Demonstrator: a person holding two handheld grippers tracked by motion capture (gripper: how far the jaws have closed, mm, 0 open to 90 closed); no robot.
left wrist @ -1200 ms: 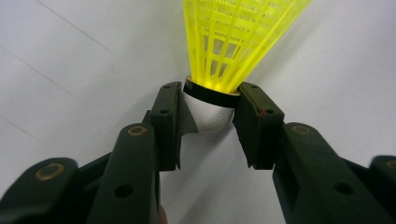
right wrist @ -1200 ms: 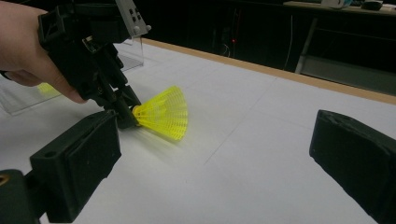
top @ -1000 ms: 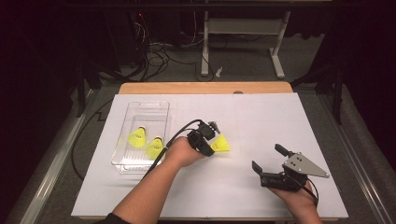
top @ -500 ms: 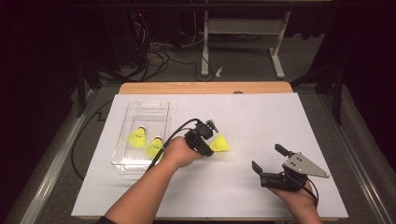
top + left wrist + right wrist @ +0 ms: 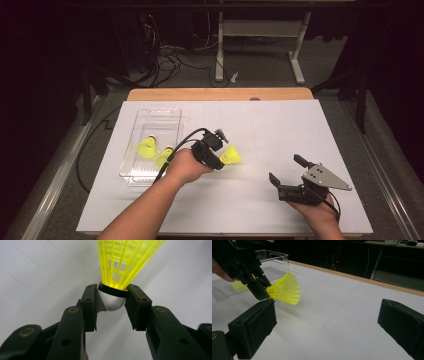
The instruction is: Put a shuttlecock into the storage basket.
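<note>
My left gripper [image 5: 218, 159] is shut on a yellow shuttlecock [image 5: 231, 155], lifted a little off the white table cover. In the left gripper view both pads clamp its white cork [image 5: 111, 300], and the yellow skirt [image 5: 125, 260] points away. In the right gripper view that shuttlecock [image 5: 284, 289] hangs from the left gripper [image 5: 263, 293] above the cover. Two more yellow shuttlecocks [image 5: 147, 147] [image 5: 164, 157] lie in the clear plastic tray [image 5: 165, 116]. My right gripper [image 5: 286, 170] rests open near the front right, with nothing between its fingers [image 5: 253, 327].
The clear tray stands left of centre on the white table cover [image 5: 280, 130]. A wooden table edge [image 5: 220, 94] runs along the back. Beyond it are cables and a desk frame [image 5: 260, 45] on the floor. Metal rails border both sides.
My left gripper has risen slightly with the shuttlecock and drifted a little left toward the tray. The right gripper has stayed put.
</note>
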